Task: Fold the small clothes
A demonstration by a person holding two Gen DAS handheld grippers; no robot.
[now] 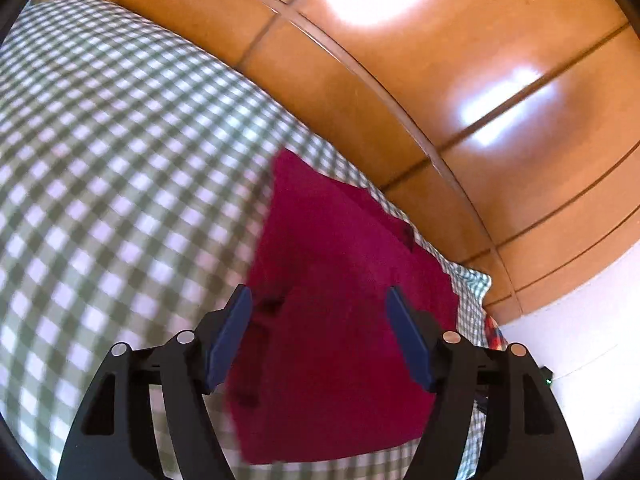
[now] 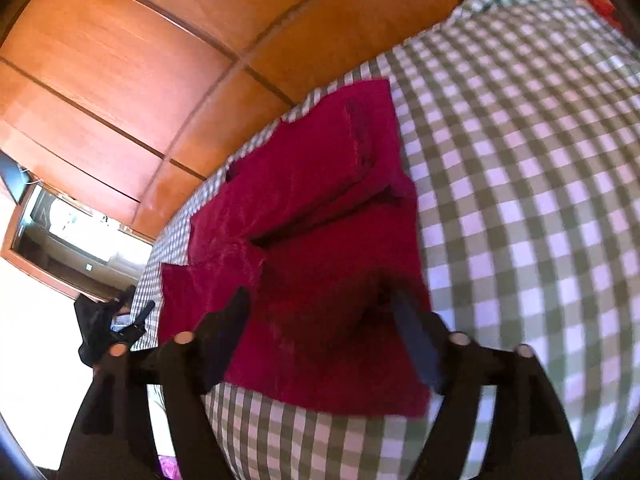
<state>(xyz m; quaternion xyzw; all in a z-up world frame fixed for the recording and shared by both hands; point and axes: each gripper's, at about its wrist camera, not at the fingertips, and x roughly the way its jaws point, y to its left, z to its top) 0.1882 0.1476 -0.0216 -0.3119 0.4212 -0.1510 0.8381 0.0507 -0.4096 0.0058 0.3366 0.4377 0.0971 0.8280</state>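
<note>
The left black two-finger gripper with blue pads (image 1: pixel 320 332) hangs over the garment with its jaws spread wide, nothing between them. The right black two-finger gripper (image 2: pixel 320 340) is spread just as wide and has hold of nothing either; whether its pads brush the fabric below I cannot tell, since the view is blurred.

The dark crimson soft-fabric small garment (image 1: pixel 340 312) lies on the green-and-white checked cotton bedsheet (image 1: pixel 100 160), partly folded. From the right wrist view the crimson cloth (image 2: pixel 312 220) shows layered panels, one flap laid over another with a dark slit between them near the middle, and a squared piece sticking out towards nine o'clock. The checked sheet (image 2: pixel 520 200) spreads out from the garment towards three o'clock.

Beyond the bed, from ten to two o'clock in both views, stands a glossy orange-brown panelled wooden wardrobe (image 1: pixel 400 80) catching bright reflections. In the right wrist view a wood-framed mirror (image 2: pixel 68 236) sits at nine o'clock, and the left gripper shows as a dark shape (image 2: pixel 108 332) just below it, beside the bed's edge.
</note>
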